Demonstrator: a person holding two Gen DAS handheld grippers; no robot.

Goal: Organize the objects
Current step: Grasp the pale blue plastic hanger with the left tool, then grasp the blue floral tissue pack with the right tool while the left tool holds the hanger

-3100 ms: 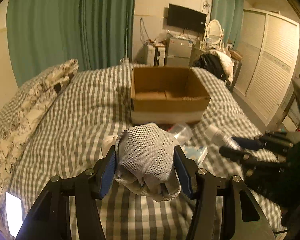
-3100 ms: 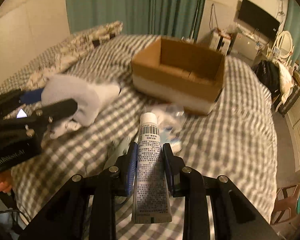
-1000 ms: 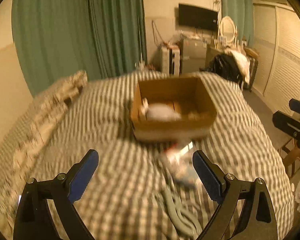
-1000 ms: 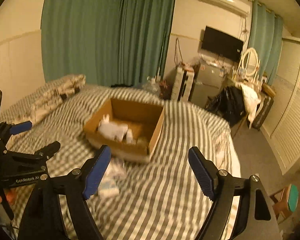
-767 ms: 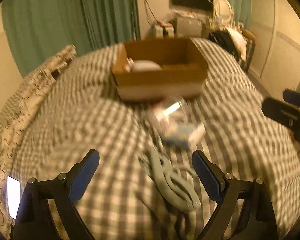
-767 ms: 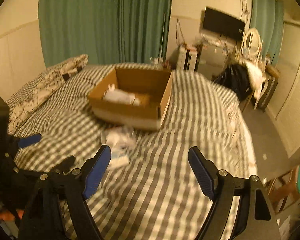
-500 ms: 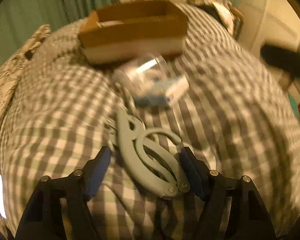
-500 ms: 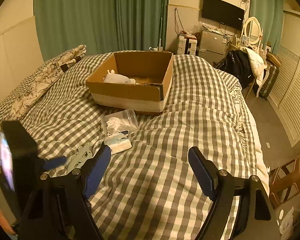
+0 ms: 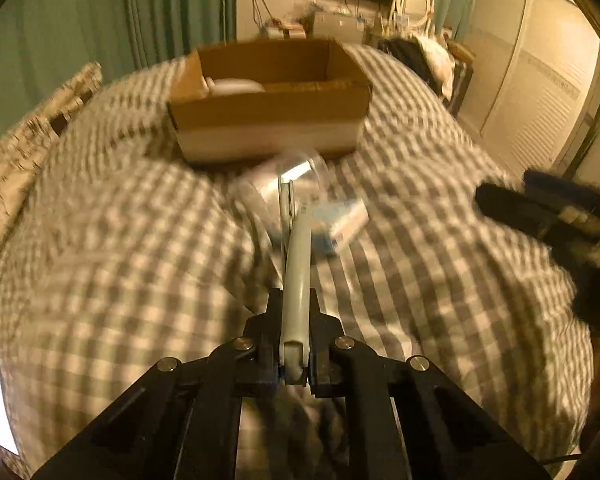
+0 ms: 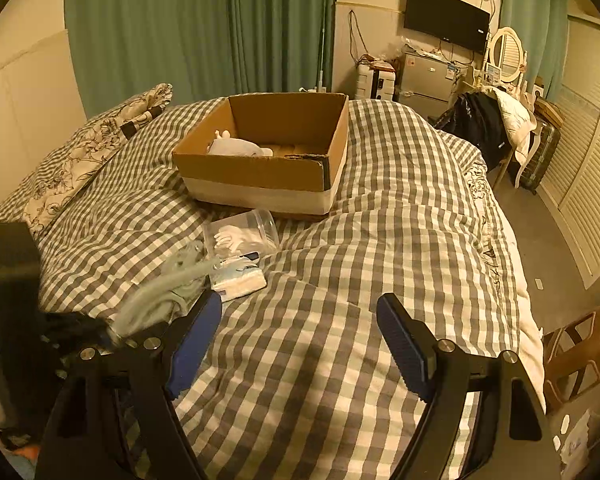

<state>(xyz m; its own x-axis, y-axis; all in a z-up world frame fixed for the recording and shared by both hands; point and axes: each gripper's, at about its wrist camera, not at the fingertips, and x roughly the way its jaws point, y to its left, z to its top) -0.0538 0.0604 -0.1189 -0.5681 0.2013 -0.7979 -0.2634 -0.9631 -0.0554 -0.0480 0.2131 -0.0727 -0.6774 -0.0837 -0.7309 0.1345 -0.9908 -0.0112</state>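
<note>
Two claws: left (image 9: 294, 334) pinching pale-green looped hanger (image 9: 296, 264), right (image 10: 300, 340) spread wide.

Right gripper (image 10: 300, 332): jaws spread wide, nothing between them
Left gripper (image 10: 100, 336): blurred, clamping grey-green scissors (image 10: 160, 288)
Cardboard box (image 10: 260, 172): on checked duvet (image 10: 380, 240), holds a white bundle (image 10: 236, 146)
Clear tub (image 10: 240, 234): just before box
Tissue pack (image 10: 240, 278): beside tub

Grey-green looped hanger (image 9: 296, 276) edge-on, lifted above checked bedding.
</note>
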